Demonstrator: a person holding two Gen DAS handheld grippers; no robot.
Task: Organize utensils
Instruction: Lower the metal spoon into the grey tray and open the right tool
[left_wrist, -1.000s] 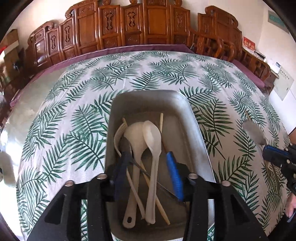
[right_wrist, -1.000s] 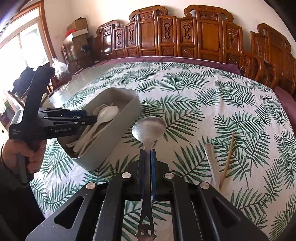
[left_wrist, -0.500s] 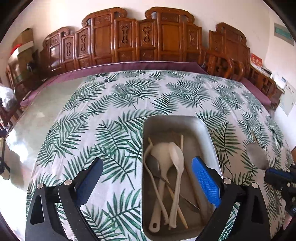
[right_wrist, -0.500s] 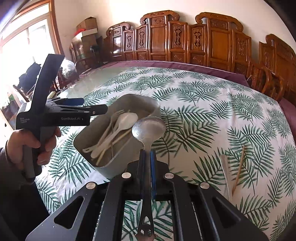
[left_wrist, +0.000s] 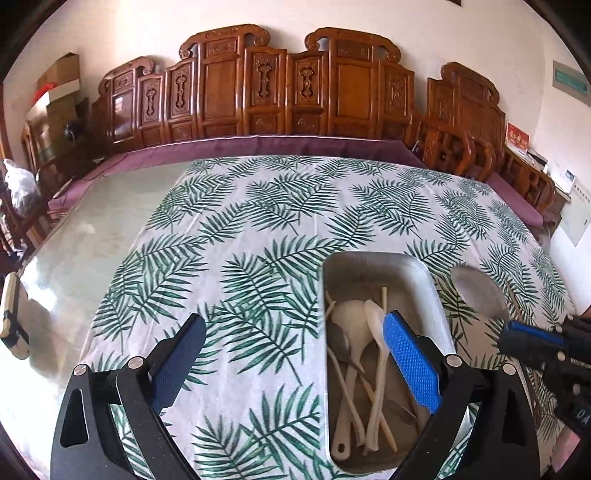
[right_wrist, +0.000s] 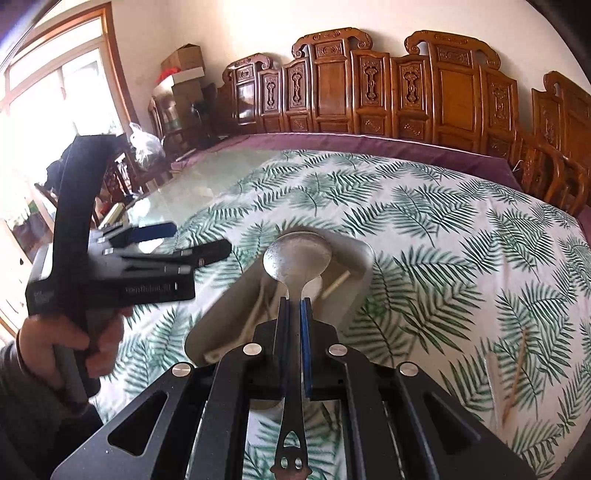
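Spoon (right_wrist: 297, 258) clenched in my right gripper (right_wrist: 295, 314), bowl forward, long axis along fingers, hovering directly over tray (right_wrist: 360, 254); left gripper (left_wrist: 295, 354) released, empty beside tray.

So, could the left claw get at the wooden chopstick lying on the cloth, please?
Probably not directly: the chopstick lies beyond the tray, and the right claw, shut on the metal spoon, sits between. The open left claw would have to cross over.

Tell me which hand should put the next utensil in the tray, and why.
Right. Its tongs are already shut on the metal spoon, whose bowl hangs over the tray. The left tongs are open and empty, off to the tray's side.
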